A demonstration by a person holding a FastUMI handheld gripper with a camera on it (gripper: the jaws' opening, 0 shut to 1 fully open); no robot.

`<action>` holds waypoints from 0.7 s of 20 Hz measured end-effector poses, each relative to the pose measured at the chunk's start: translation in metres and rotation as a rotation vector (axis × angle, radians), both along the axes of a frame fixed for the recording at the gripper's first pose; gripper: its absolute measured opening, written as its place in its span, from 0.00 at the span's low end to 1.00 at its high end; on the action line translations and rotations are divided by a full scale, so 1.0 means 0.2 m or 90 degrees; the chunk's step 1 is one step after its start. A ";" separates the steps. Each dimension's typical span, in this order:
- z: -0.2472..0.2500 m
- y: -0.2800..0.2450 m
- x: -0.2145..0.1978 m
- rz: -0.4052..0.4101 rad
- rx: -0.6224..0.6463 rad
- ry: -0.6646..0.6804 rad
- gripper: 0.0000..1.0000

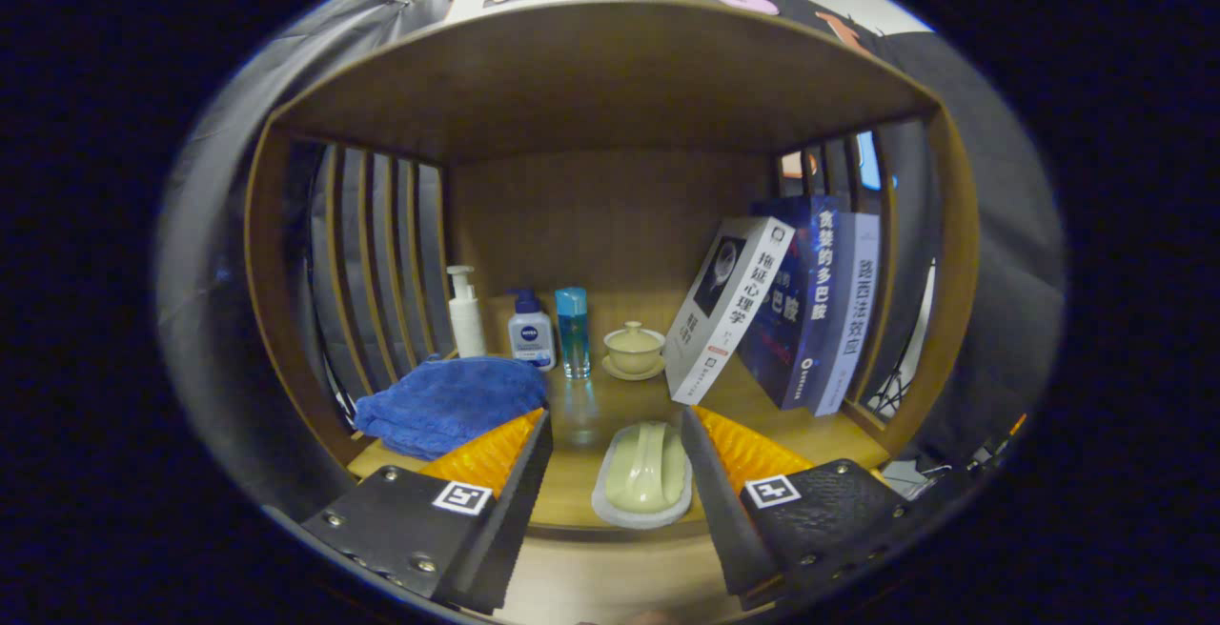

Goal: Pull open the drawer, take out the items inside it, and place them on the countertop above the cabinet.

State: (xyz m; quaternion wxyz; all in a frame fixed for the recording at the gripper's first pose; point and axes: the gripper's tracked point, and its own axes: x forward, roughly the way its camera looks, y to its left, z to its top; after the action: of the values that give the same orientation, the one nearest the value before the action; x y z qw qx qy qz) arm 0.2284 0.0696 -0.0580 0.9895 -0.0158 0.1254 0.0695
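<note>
Pale-green soap dish [643,473] lies on the bench [610,396] at its front edge, between your fingers but untouched — it looks freshly set down. Back straight out, don't clip it, then drop for the drawer, hidden from here. Gripper [615,501] is spread wide, holding nothing. Blue towel [446,401] sits just left of the dish.
</note>
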 end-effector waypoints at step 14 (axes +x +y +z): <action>-0.02 -0.16 -0.78 -0.022 -0.013 -0.106 0.95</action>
State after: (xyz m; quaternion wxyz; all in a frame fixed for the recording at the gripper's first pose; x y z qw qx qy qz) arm 0.0719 0.0377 -0.0616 0.9974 -0.0293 0.0433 0.0497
